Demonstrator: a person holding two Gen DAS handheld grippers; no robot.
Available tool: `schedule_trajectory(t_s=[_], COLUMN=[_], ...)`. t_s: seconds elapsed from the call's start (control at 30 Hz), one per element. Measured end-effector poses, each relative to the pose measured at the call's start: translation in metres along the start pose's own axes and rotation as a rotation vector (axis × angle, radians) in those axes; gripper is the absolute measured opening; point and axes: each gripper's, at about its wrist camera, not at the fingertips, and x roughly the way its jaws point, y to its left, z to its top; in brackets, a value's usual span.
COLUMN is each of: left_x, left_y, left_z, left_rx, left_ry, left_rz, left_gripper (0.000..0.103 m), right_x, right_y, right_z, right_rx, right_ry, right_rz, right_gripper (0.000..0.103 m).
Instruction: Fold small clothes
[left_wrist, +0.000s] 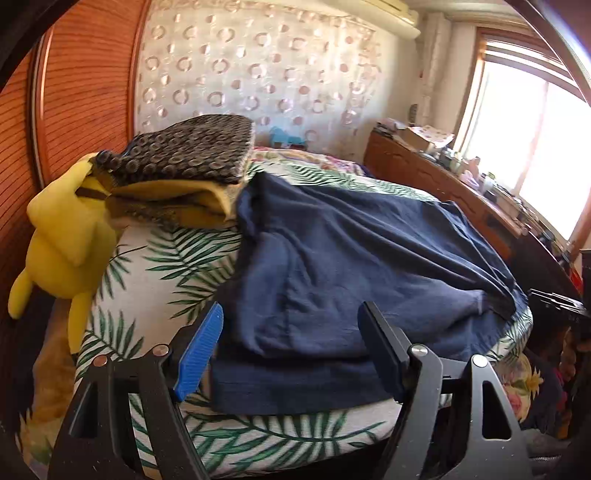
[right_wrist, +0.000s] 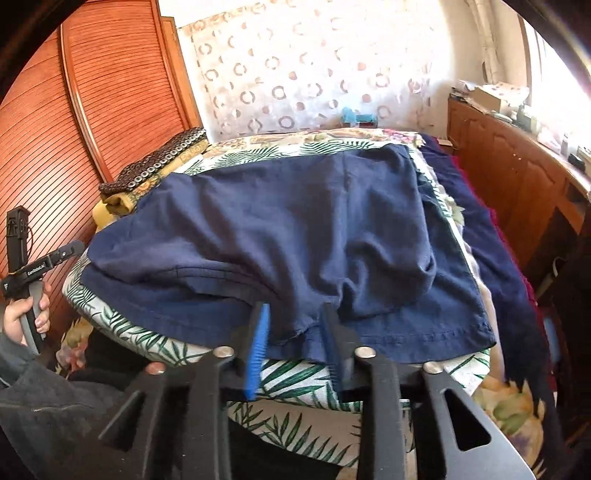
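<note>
A navy blue garment (left_wrist: 351, 266) lies spread and partly folded on a leaf-print cushion (left_wrist: 159, 258); it also shows in the right wrist view (right_wrist: 295, 229). My left gripper (left_wrist: 291, 321) is open, its blue-padded fingers (left_wrist: 201, 350) straddling the garment's near left corner without closing on it. My right gripper (right_wrist: 295, 314) is partly open at the garment's near edge, a fold of cloth between the fingers (right_wrist: 258, 343), not clamped. The left gripper's handle, held in a hand, shows in the right wrist view (right_wrist: 26, 266).
A stack of folded clothes, dotted dark cloth on yellow (left_wrist: 184, 166), sits at the cushion's far left. A yellow plush toy (left_wrist: 62, 236) hangs at the left edge. A wooden cabinet (left_wrist: 461, 199) with clutter stands at the right under a window. A slatted wooden door (right_wrist: 92, 110) is at the left.
</note>
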Motion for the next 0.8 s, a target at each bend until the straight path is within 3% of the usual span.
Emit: schedule_trajectory(t_s=[0.17,0.33,0.6,0.8], left_x=[0.003,0.004,0.003,0.002], left_y=[0.008,0.004,0.001,0.002], left_z=[-0.003,-0.005,-0.007,-0.008], left_rx=[-0.020,-0.019,-0.003,-0.010], left_ry=[0.010,0.013,0.017,0.016], left_rz=[0.031,0.031,0.022,0.021], left_gripper=[0.076,0.076,0.076,0.076], right_x=[0.009,0.020,0.086,0.133], right_y=[0.008,0.035,0.088,0.119], right_z=[0.006,0.012,0.015,0.027], right_rx=[-0.017,-0.079,-0.162,-0.233], right_ry=[-0.020,-0.020,0.073,0.090], right_rz=[-0.004,0.094,0.240,0.237], right_gripper=[0.041,0.041,0.041,0.041])
